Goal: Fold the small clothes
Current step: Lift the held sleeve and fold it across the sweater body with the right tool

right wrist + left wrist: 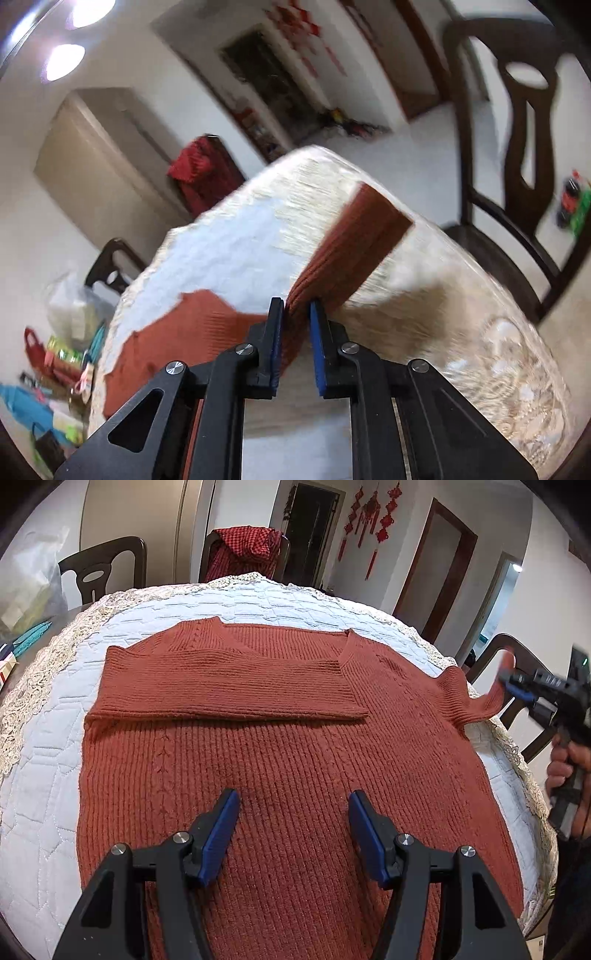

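Note:
A rust-red knitted sweater point(280, 746) lies flat on a white quilted cover point(44, 775) over a round table. Its left sleeve point(229, 686) is folded across the chest. My left gripper point(293, 808) is open and empty, hovering over the sweater's lower body. My right gripper point(517, 688) is at the table's right edge, shut on the right sleeve point(476, 698), which it lifts off the table. In the right wrist view the right gripper point(297, 314) pinches that sleeve point(354, 243), whose cuff hangs forward; the view is motion-blurred.
Dark wooden chairs stand around the table: one at the back left point(103, 568), one draped with a red checked cloth point(247, 550), one at the right point(517, 147). Bags and clutter point(62, 354) lie on the table's left part. A lace trim point(40, 672) edges the cover.

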Demonstrator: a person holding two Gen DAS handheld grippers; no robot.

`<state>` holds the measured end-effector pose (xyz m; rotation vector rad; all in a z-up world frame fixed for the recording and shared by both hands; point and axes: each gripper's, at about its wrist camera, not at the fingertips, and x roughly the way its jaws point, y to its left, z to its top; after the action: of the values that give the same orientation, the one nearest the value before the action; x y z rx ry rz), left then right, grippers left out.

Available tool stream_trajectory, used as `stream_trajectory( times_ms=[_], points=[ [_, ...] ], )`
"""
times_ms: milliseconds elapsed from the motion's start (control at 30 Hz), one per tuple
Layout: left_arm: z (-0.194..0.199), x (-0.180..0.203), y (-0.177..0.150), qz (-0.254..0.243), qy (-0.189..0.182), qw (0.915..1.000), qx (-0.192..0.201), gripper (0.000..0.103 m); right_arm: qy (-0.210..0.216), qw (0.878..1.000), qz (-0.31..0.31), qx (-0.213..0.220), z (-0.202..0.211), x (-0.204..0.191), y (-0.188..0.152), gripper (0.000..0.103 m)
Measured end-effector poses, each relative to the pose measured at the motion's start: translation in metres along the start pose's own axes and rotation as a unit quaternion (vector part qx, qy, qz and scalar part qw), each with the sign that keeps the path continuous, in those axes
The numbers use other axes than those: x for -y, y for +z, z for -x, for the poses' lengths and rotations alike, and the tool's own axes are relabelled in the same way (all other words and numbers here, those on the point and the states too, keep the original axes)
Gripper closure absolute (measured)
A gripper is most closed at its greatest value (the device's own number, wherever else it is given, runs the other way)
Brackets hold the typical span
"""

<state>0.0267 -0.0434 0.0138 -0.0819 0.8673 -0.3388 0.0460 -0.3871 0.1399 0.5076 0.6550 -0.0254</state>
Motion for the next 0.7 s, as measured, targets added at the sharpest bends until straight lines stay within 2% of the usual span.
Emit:
stream_trajectory(
  times_ms=[100, 200, 400, 533, 600, 700],
  points=[
    [0.000, -0.001, 0.000, 0.001, -0.002, 1.0000, 0.000, 0.038, 0.041, 0.997, 0.061, 0.001, 0.004, -0.047, -0.001, 0.089],
    [0.000, -0.002, 0.000, 0.002, -0.005, 1.0000, 0.000, 0.037, 0.076, 0.991, 0.106, -0.016, -0.004, -0.083, -0.010, 0.089],
    [0.001, -0.004, 0.000, 0.008, -0.012, 0.9999, 0.002, 0.037, 0.120, 0.969, 0.193, -0.094, -0.047, -0.147, -0.056, 0.089],
    [0.001, -0.005, 0.000, 0.009, -0.013, 0.9999, 0.002, 0.037, 0.104, 0.963, 0.220, -0.114, -0.054, -0.145, -0.075, 0.089],
    [0.001, -0.004, 0.000, 0.008, -0.014, 0.9999, 0.002, 0.036, 0.080, 0.968, 0.213, -0.102, -0.054, -0.135, -0.070, 0.088],
    [0.001, -0.002, 0.000, 0.004, -0.015, 0.9999, 0.001, 0.034, 0.026, 0.980, 0.190, -0.058, -0.042, -0.106, -0.046, 0.081]
  ],
)
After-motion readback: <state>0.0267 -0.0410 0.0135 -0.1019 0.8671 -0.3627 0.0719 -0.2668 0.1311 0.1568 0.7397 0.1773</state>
